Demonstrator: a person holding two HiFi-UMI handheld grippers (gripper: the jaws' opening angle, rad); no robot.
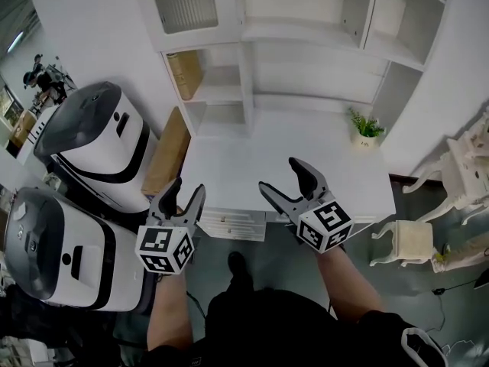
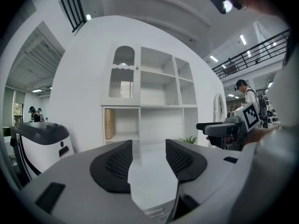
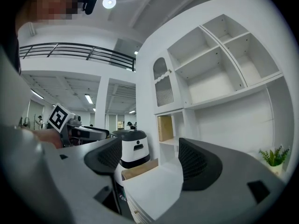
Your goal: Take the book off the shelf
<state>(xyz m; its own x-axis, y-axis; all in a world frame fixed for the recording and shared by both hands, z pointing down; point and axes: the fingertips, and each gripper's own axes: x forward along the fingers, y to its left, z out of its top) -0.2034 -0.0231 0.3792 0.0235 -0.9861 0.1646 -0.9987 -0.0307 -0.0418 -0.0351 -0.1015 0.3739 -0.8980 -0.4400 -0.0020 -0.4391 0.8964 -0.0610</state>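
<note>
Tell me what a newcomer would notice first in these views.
The left gripper and right gripper hover at the near edge of the white desk, jaws apart, nothing between them. Behind the desk stands a mostly bare white shelf unit, with one tan book upright in its lower left compartment. Two large white-and-grey machines crowd the floor at left.

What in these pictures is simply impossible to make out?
The book: its title and cover, too small in every view.
The cupboard behind the ribbed door: contents blurred by the ribbing, head view.
The top shelves: cut off by the head view's upper edge.
</note>
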